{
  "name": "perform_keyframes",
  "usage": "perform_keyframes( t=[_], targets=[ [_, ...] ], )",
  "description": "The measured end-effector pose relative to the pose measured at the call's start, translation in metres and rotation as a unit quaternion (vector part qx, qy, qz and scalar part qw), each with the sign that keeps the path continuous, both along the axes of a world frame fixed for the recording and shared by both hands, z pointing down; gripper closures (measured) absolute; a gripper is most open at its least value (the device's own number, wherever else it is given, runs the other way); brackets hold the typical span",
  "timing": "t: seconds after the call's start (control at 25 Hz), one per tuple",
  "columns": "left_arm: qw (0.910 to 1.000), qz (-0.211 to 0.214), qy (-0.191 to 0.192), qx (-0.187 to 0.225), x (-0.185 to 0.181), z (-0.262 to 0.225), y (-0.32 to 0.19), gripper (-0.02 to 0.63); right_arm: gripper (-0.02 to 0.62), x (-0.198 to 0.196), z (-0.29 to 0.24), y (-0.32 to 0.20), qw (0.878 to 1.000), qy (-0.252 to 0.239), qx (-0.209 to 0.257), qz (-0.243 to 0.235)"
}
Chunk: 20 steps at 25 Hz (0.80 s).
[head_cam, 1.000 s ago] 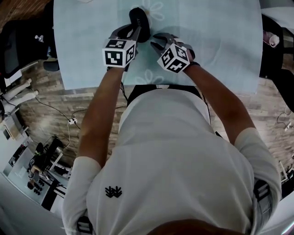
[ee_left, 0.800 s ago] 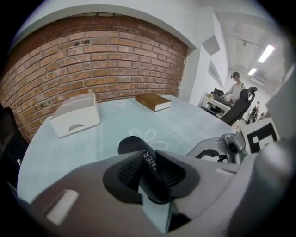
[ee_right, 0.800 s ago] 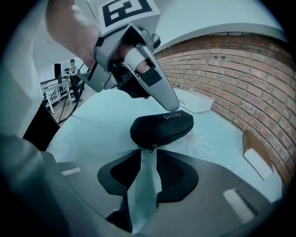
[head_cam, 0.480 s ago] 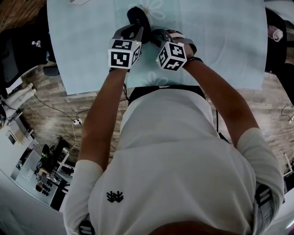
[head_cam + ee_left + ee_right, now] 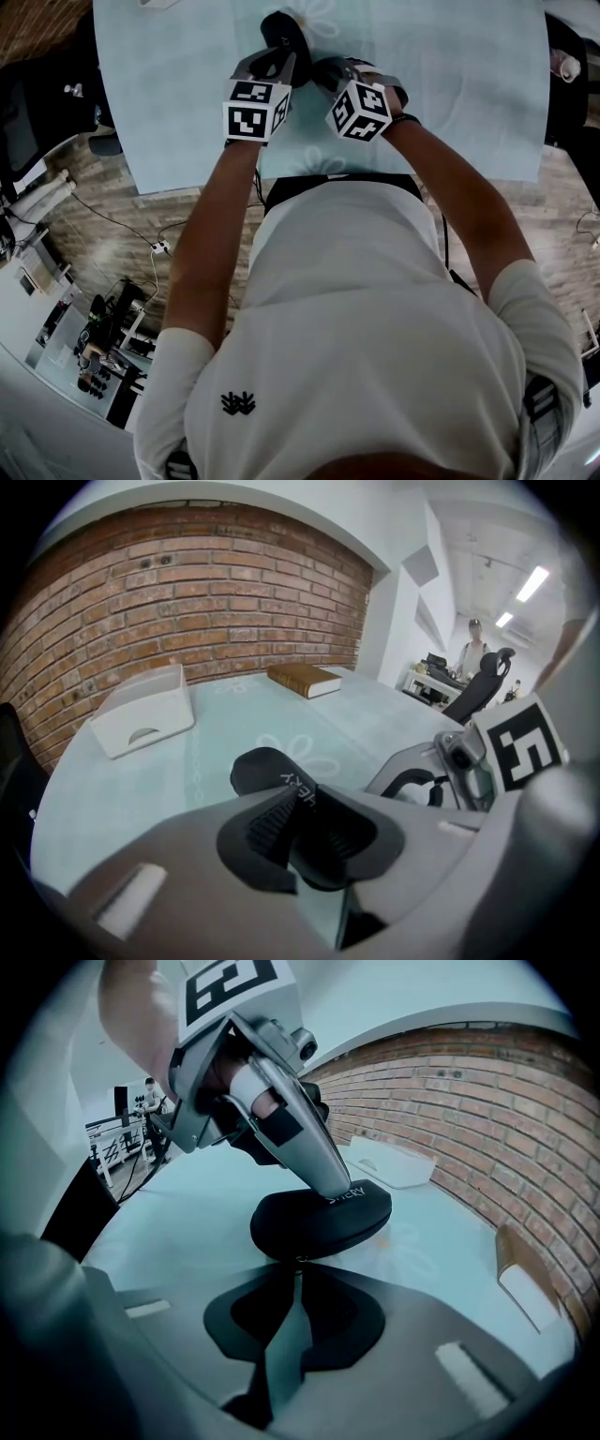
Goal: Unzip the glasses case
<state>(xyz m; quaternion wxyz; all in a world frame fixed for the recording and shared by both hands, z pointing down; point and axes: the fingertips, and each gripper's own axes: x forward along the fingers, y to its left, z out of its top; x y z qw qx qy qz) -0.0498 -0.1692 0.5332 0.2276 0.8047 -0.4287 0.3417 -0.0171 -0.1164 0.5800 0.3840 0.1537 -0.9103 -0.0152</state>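
Observation:
A black zip-up glasses case lies on the pale blue table cloth in front of me. In the left gripper view the left gripper is shut on the near end of the case. The right gripper view shows that gripper's fingers coming down onto the top of the case. My right gripper is at the case's near edge, its tips closed together on a small zipper pull. In the head view the right gripper sits just right of the left gripper.
A white tray and a brown book lie further back on the table, near a brick wall. The table's near edge is against my body. A person and an office chair are far off to the right.
My right gripper has moved left and forward up to the case's edge beside the left gripper. The left gripper has stayed on the case.

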Motion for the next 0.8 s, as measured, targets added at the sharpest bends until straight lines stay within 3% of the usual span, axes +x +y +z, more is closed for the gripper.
perform_keyframes(
  t=[0.8],
  targets=[
    [0.9999, -0.003, -0.005, 0.013, 0.002, 0.001, 0.0, 0.498, 0.595, 0.014, -0.006, 0.002, 0.998, -0.041, -0.025, 0.048]
  ],
)
